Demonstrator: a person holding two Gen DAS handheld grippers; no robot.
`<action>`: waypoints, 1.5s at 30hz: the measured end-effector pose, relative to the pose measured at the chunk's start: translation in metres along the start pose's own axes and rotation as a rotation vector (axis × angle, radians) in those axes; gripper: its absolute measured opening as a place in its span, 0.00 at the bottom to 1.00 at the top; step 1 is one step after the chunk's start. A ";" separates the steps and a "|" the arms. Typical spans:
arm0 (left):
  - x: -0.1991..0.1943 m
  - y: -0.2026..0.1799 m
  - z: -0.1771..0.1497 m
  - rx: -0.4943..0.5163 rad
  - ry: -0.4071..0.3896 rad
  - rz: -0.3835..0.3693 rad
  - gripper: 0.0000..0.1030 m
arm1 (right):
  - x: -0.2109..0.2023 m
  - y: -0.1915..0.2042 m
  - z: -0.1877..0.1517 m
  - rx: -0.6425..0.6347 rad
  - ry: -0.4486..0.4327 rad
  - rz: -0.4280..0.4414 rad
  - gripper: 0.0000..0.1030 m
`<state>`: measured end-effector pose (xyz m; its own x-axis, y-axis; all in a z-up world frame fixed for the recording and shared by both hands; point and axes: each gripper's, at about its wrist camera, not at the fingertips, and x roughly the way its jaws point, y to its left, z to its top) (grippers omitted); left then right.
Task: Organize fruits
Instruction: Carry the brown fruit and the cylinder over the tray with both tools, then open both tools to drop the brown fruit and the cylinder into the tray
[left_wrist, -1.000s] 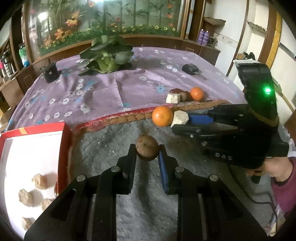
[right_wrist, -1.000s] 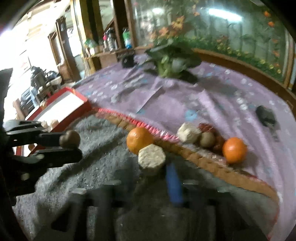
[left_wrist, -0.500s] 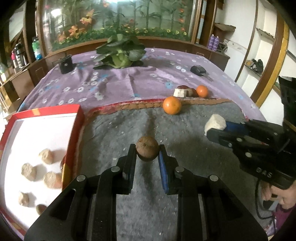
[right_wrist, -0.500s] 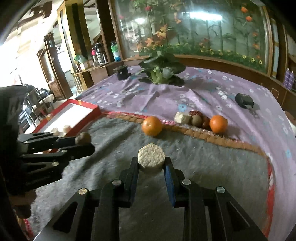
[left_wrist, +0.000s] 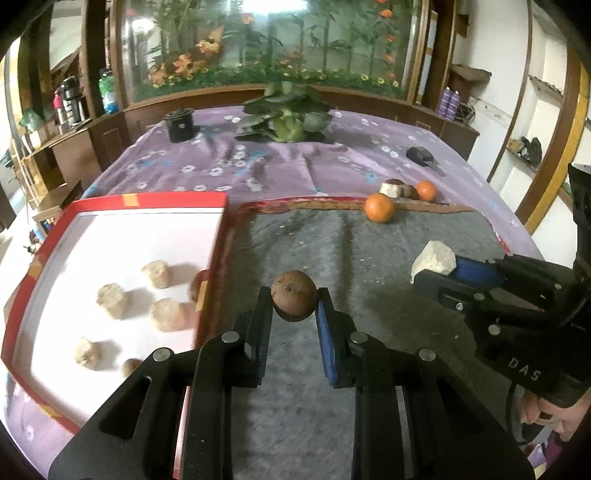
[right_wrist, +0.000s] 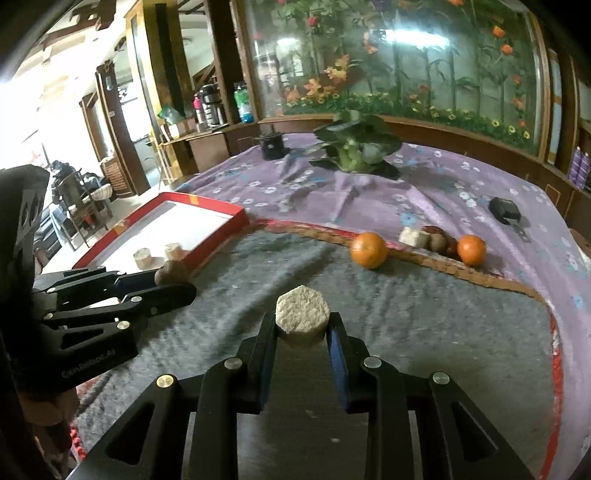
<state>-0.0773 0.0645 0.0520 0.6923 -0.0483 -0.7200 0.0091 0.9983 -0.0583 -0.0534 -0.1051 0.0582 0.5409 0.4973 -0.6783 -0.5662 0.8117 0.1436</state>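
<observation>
My left gripper (left_wrist: 294, 306) is shut on a round brown fruit (left_wrist: 294, 300) and holds it above the grey mat, just right of the red-rimmed white tray (left_wrist: 122, 229). My right gripper (right_wrist: 302, 325) is shut on a pale hexagonal piece (right_wrist: 302, 316) above the mat; it also shows in the left wrist view (left_wrist: 434, 258). The tray holds several pale pieces (left_wrist: 168, 314). An orange (left_wrist: 379, 208) sits at the mat's far edge. Behind it lie a second orange (left_wrist: 426, 190), a pale piece (left_wrist: 390, 190) and dark fruits.
The grey mat (left_wrist: 369, 258) lies on a purple flowered cloth (left_wrist: 280, 166). A leafy plant (left_wrist: 288, 118), a black pot (left_wrist: 180, 125) and a small black device (left_wrist: 419, 154) stand farther back. The table drops off at the right.
Both grippers have pulled back and to the left with their loads. The tray has come closer to the left gripper; the oranges are now farther away.
</observation>
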 end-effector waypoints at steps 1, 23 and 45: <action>-0.002 0.004 -0.001 -0.007 -0.002 0.006 0.22 | 0.001 0.005 0.001 -0.009 0.002 0.001 0.26; -0.033 0.128 -0.024 -0.179 -0.002 0.178 0.22 | 0.052 0.104 0.051 -0.162 0.019 0.152 0.26; 0.018 0.187 -0.007 -0.345 0.083 0.228 0.22 | 0.185 0.127 0.102 -0.209 0.173 0.188 0.26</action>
<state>-0.0681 0.2506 0.0228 0.5883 0.1559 -0.7935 -0.3898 0.9144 -0.1093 0.0382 0.1216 0.0249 0.3116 0.5586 -0.7687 -0.7709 0.6216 0.1392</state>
